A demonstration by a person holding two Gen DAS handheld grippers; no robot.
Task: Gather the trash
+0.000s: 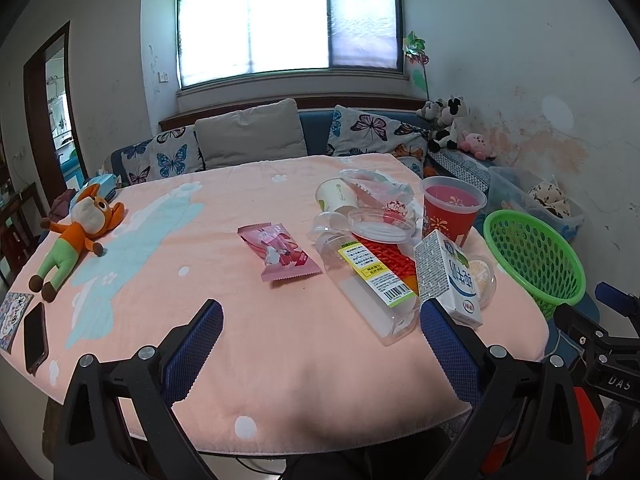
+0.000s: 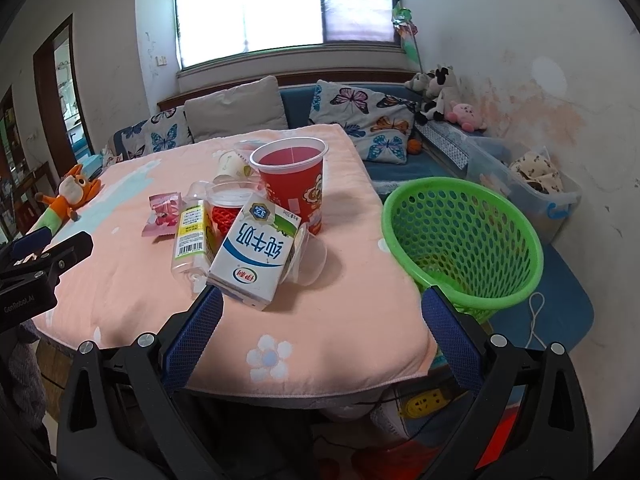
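Trash lies in a heap on the pink tablecloth [image 1: 280, 360]: a milk carton [image 1: 446, 276] [image 2: 254, 256], a clear plastic bottle [image 1: 368, 280] [image 2: 192, 236] on its side, a red cup [image 1: 452, 210] [image 2: 294, 180], a pink snack wrapper [image 1: 278, 252] [image 2: 162, 216], clear plastic lids and a paper cup [image 1: 336, 196]. A green mesh basket [image 1: 536, 256] [image 2: 464, 240] stands off the table's right edge. My left gripper [image 1: 320, 320] is open, low over the front of the table. My right gripper [image 2: 322, 308] is open too, just short of the carton.
An orange plush toy [image 1: 76, 232] [image 2: 66, 196] lies at the table's left side, with a phone [image 1: 35, 338] near the front left corner. Behind the table is a sofa with butterfly cushions [image 1: 376, 132]. A clear storage bin [image 2: 528, 184] sits by the right wall.
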